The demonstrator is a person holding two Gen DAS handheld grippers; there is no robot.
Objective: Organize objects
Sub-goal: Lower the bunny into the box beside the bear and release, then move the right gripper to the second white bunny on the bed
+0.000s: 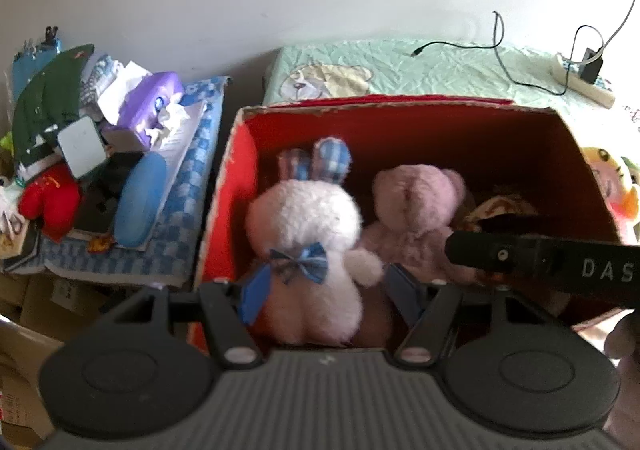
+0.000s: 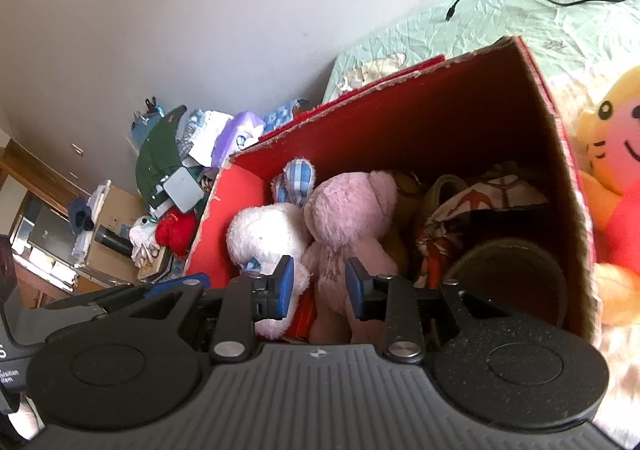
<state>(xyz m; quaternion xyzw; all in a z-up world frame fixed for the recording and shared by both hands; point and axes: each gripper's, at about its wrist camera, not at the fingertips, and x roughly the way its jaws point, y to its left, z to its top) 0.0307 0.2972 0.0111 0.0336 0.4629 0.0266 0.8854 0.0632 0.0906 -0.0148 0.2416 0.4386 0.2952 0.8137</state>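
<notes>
A red cardboard box (image 1: 230, 185) (image 2: 452, 105) stands open on the bed. Inside sit a white plush rabbit (image 1: 304, 234) (image 2: 264, 234) with a blue bow and a pink plush bear (image 1: 416, 209) (image 2: 348, 217), with dark cloth items to their right. My left gripper (image 1: 326, 296) is open, its blue pads either side of the rabbit's body. My right gripper (image 2: 320, 288) has its pads either side of the pink bear's body and looks shut on it. The right gripper's black body (image 1: 540, 258) crosses the left wrist view.
A yellow and red plush doll (image 2: 616, 201) (image 1: 612, 181) leans outside the box's right wall. A cluttered stand to the left holds a purple tissue box (image 1: 150, 109), a red plush (image 1: 50, 201) and a blue case (image 1: 138, 201). Cables and a power strip (image 1: 584, 81) lie on the green bedspread.
</notes>
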